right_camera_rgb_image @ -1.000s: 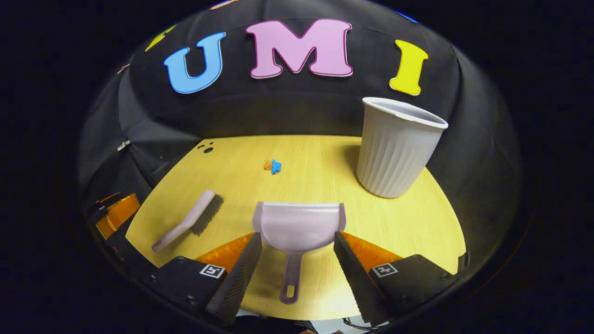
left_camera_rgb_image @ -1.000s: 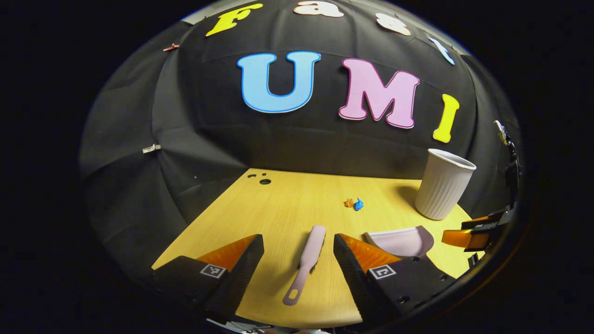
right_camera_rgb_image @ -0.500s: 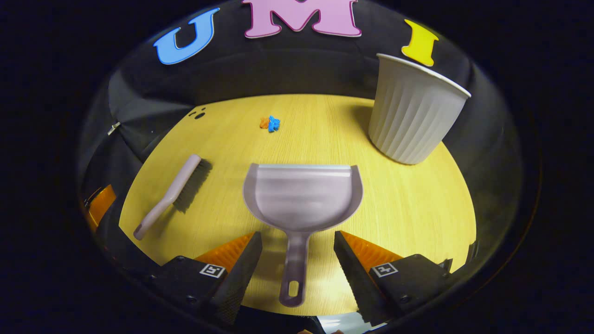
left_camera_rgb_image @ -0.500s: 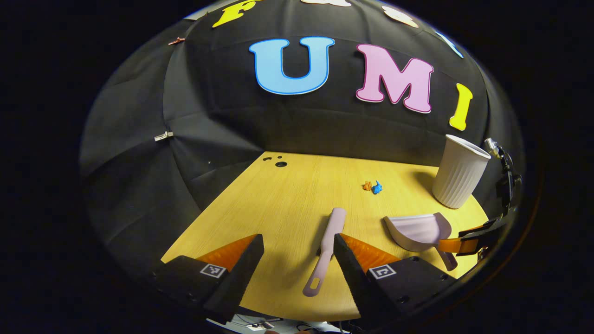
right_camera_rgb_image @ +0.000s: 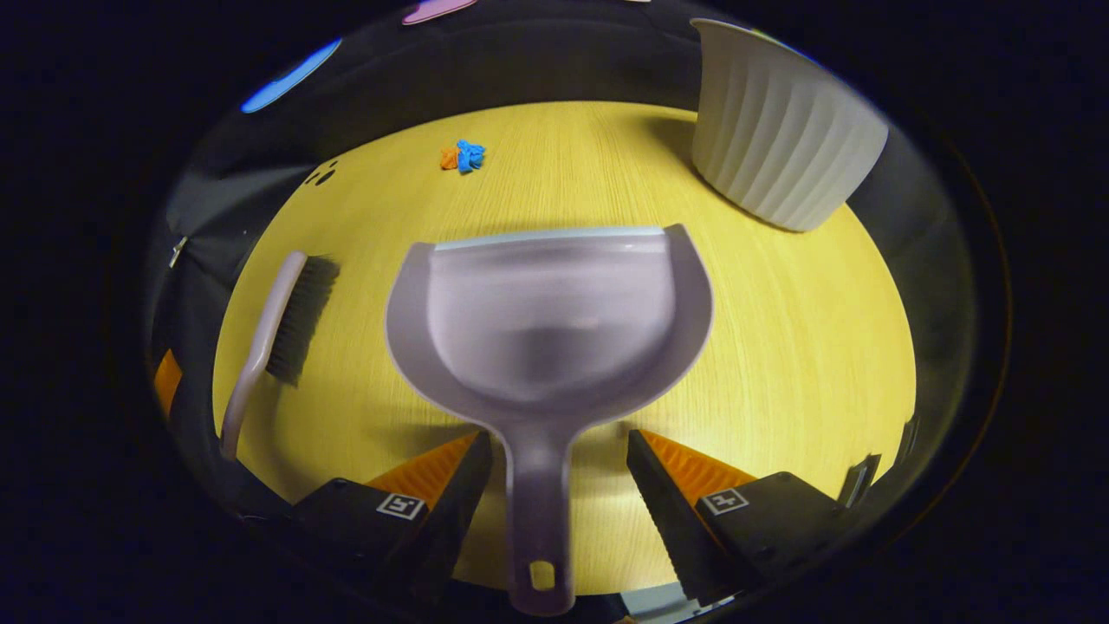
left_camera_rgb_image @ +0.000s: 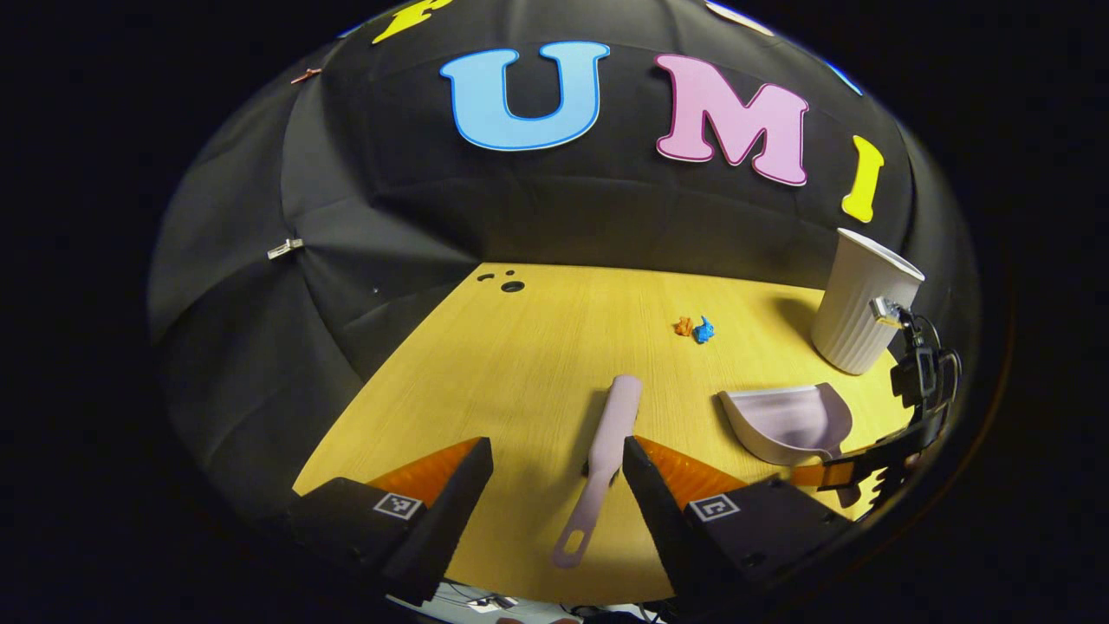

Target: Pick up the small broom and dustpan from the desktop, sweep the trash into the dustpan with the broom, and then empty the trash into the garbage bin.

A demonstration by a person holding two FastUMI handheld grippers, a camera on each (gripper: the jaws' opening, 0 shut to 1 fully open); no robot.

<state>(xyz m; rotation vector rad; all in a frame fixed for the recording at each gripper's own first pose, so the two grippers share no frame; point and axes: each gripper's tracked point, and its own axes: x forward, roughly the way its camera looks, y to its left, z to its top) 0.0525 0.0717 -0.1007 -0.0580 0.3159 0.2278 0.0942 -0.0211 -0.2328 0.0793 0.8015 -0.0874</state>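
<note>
A pale lilac small broom (left_camera_rgb_image: 599,459) lies on the wooden desktop (left_camera_rgb_image: 520,364), handle toward me. My left gripper (left_camera_rgb_image: 557,494) hangs open over that handle without touching it. The matching dustpan (right_camera_rgb_image: 548,312) lies flat, and its handle (right_camera_rgb_image: 537,511) runs between the fingers of my open right gripper (right_camera_rgb_image: 559,507), nearer the left finger. In the left gripper view the dustpan (left_camera_rgb_image: 790,422) sits to the right with the right gripper (left_camera_rgb_image: 866,464) behind it. The broom (right_camera_rgb_image: 275,334) lies left of the pan. Orange and blue trash scraps (left_camera_rgb_image: 695,328) (right_camera_rgb_image: 463,156) lie farther back.
A white ribbed garbage bin (left_camera_rgb_image: 861,300) (right_camera_rgb_image: 780,130) stands upright at the back right of the desktop. Small cable holes (left_camera_rgb_image: 507,282) mark the back left corner. The black cloth wall closes the desk behind and to the left.
My right gripper has dropped and moved forward, so the dustpan handle now lies between its fingers. My left gripper has shifted slightly over the broom handle. Both stay open.
</note>
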